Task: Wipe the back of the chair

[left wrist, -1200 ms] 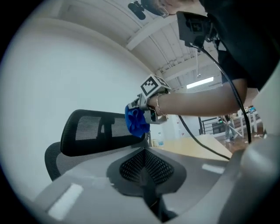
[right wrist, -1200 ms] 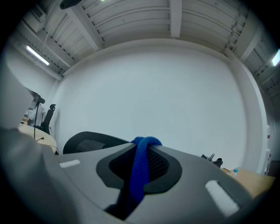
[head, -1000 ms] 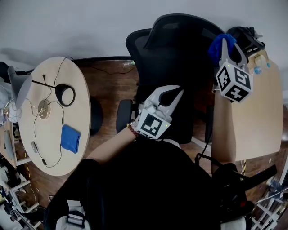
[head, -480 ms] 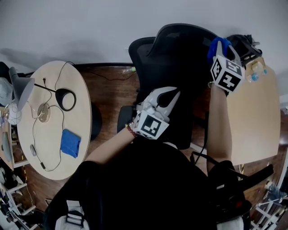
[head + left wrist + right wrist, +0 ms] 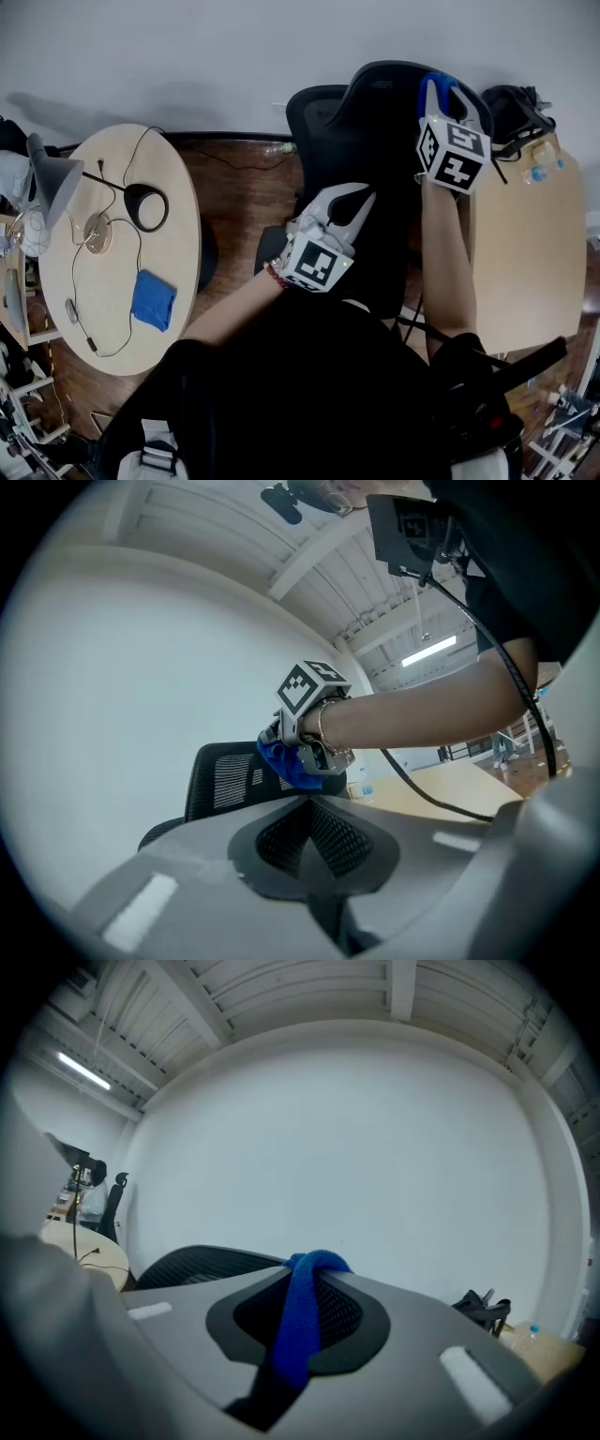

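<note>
A black mesh office chair [image 5: 370, 141] stands in front of me with its back [image 5: 217, 776] toward the white wall. My right gripper [image 5: 437, 86] is shut on a blue cloth [image 5: 441, 82] and presses it on the top edge of the chair back. In the right gripper view the blue cloth [image 5: 302, 1324] hangs between the jaws, with the chair back [image 5: 197, 1265] just beyond. Lower down, my left gripper [image 5: 364, 193] is held near the chair's middle, shut with nothing in it. The left gripper view shows the right gripper [image 5: 302, 754] and its cloth [image 5: 286, 767] on the chair top.
A round wooden table [image 5: 178, 234] at the left carries a lamp [image 5: 54, 173], cables and a second blue cloth [image 5: 153, 300]. At the right, close beside the chair, is a wooden desk [image 5: 534, 272] with a bottle [image 5: 536, 173] and a black object [image 5: 511, 101].
The right gripper has slid leftward along the top of the chair back with the blue cloth. The left gripper has hardly moved.
</note>
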Available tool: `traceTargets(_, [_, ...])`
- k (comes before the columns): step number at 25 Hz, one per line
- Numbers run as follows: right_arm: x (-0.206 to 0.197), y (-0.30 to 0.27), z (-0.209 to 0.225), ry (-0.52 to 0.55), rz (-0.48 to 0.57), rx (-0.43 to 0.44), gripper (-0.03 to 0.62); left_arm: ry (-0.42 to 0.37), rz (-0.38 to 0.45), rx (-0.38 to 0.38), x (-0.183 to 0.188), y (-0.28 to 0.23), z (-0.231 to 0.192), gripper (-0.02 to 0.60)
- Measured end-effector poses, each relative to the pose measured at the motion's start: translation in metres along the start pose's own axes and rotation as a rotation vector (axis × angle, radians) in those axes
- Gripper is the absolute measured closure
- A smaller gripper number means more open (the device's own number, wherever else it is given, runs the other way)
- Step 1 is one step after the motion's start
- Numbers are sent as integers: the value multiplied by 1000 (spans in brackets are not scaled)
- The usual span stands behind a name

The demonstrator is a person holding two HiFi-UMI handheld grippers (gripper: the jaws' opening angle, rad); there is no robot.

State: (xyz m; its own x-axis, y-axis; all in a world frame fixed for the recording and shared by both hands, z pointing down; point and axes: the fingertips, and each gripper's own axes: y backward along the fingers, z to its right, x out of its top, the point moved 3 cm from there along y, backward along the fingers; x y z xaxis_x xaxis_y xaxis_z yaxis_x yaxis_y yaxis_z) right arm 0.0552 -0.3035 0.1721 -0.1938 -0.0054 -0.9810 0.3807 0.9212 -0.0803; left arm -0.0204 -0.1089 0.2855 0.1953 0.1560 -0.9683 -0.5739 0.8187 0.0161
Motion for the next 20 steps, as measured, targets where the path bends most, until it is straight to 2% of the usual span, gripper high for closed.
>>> traceTargets(7, [10,-7,-70,-5,20,163,548,33,-8,44,-7,15,-15,575])
traceTargets(13, [17,-6,-108,-19,17,230,548,45,-10,55,-10,28,-23,575])
traceTargets(16, [21,-3,-128,-34,24,307,549,67,-11,67,-9,32,-24,575])
traceTargets(20, [24,15,-133,-64,119,411,549,65,-29,43,-9,33,-13,575])
